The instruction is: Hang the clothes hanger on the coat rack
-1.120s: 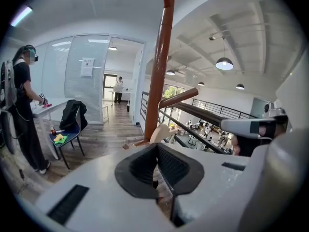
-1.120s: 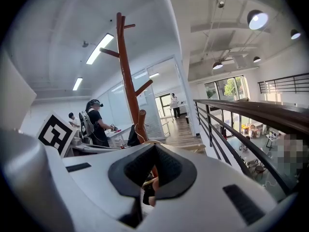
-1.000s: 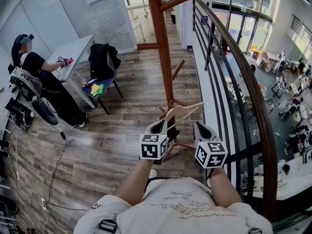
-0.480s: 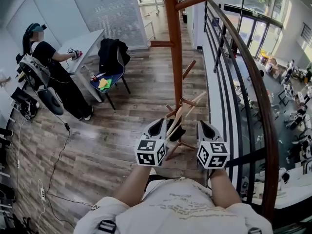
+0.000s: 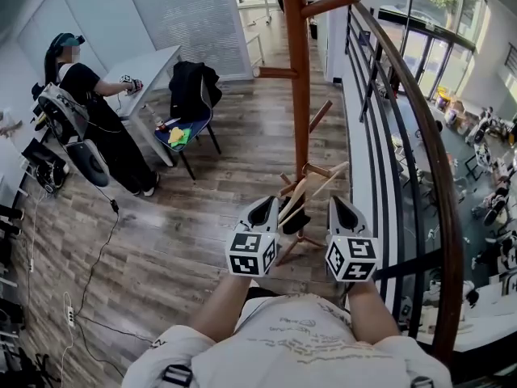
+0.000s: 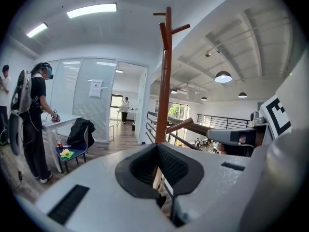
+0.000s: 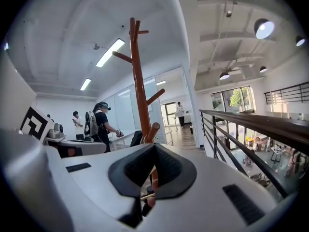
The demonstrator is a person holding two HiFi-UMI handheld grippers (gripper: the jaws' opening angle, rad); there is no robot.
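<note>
The reddish-brown coat rack [image 5: 297, 79] rises straight ahead of me, with pegs branching off its pole; it also shows as the coat rack [image 6: 164, 81] and the coat rack [image 7: 138, 81] in the two gripper views. A pale wooden clothes hanger [image 5: 313, 184] tilts in front of the pole's lower part, just above the rack's feet. My left gripper [image 5: 269, 208] is shut on the hanger's near end, seen as the hanger [image 6: 157, 177] in the narrow gap. My right gripper [image 5: 339, 208] is shut beside it, a little to the right; a thin hanger bar [image 7: 147, 196] shows past its jaws.
A dark railing [image 5: 420, 152] runs close along my right, with a lower floor beyond it. At the left a person [image 5: 89, 128] stands by a white table [image 5: 149, 63]. A chair with a black jacket [image 5: 192, 95] stands nearby. A cable [image 5: 89, 281] trails over the wooden floor.
The rack pole has come nearer and more central in the head view. The hanger has swung from nearly level to a steeper tilt, staying in the left gripper. Both grippers keep their places.
</note>
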